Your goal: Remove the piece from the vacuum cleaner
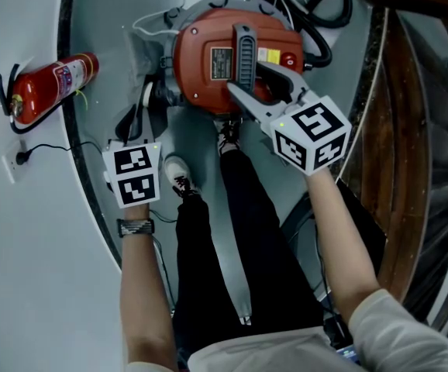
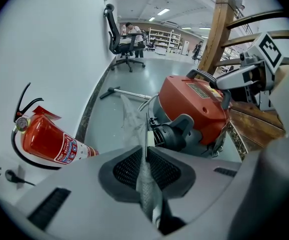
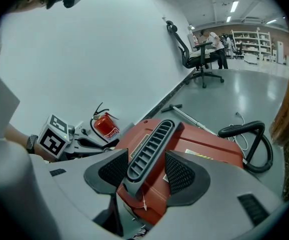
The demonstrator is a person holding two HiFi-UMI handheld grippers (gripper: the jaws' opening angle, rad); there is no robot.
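Observation:
The red vacuum cleaner point(image 1: 228, 56) stands on the grey floor in front of my feet, with a grey ribbed handle point(image 1: 245, 53) along its top. My right gripper point(image 1: 261, 85) is open. Its pads stand on either side of that handle point(image 3: 149, 146), with a small gap on each side. My left gripper point(image 1: 140, 115) is low at the vacuum's left side. It is shut on a thin translucent sheet point(image 2: 134, 129) that rises from between the pads beside the black inlet port point(image 2: 177, 131). Where the sheet ends on the machine is hidden.
A red fire extinguisher point(image 1: 49, 87) leans against the white wall at left, above a wall socket point(image 1: 18, 159) with a plugged cable. A black hose point(image 1: 317, 22) coils behind the vacuum. A wooden stair railing point(image 1: 410, 130) runs along the right. My shoes point(image 1: 179, 175) stand just below the machine.

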